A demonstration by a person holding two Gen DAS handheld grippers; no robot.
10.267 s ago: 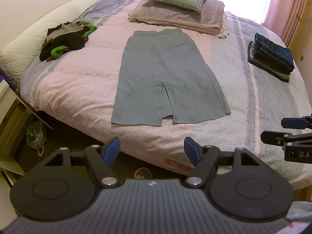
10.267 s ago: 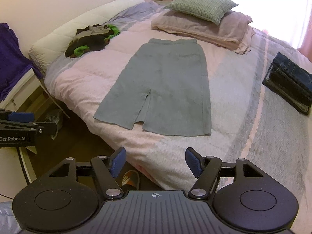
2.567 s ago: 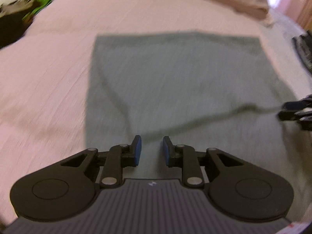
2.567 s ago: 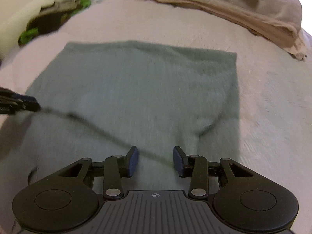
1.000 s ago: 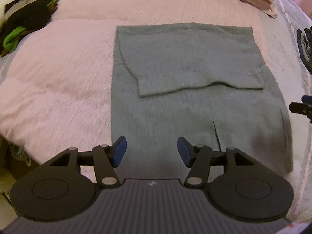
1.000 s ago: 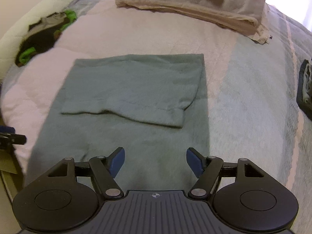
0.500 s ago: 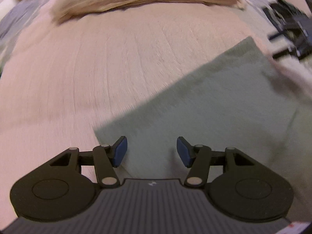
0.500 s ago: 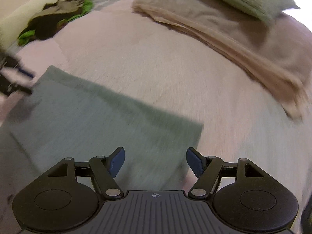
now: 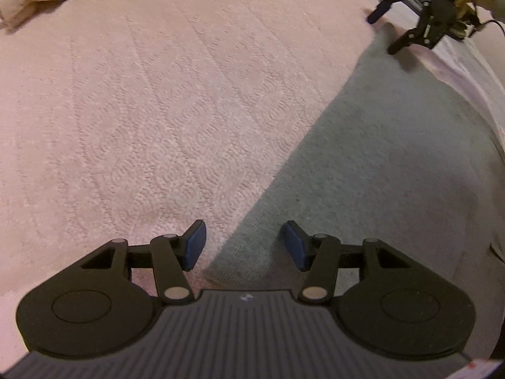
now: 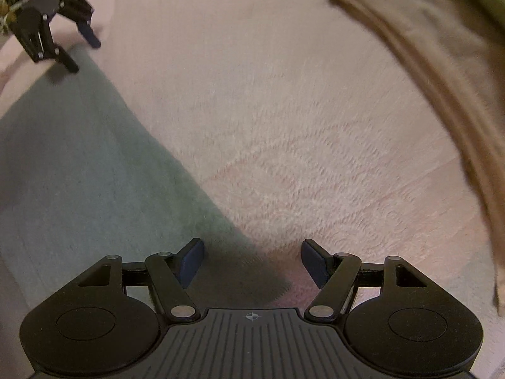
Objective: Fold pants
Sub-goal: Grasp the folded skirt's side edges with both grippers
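Bedspread (image 9: 157, 110) around pants (image 9: 394, 164).

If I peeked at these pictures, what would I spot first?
First, the grey-green garment lying flat on the pink bedspread. Next, the two black grippers with blue pads: the left gripper and the right gripper each hover open over a far corner of it. A beige blanket lies along the bed's far side.

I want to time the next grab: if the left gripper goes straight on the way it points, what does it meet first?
Probably the near corner of the gray-green pants, lying between the open left gripper fingers; beyond that, pink bedspread. Depth is unclear.
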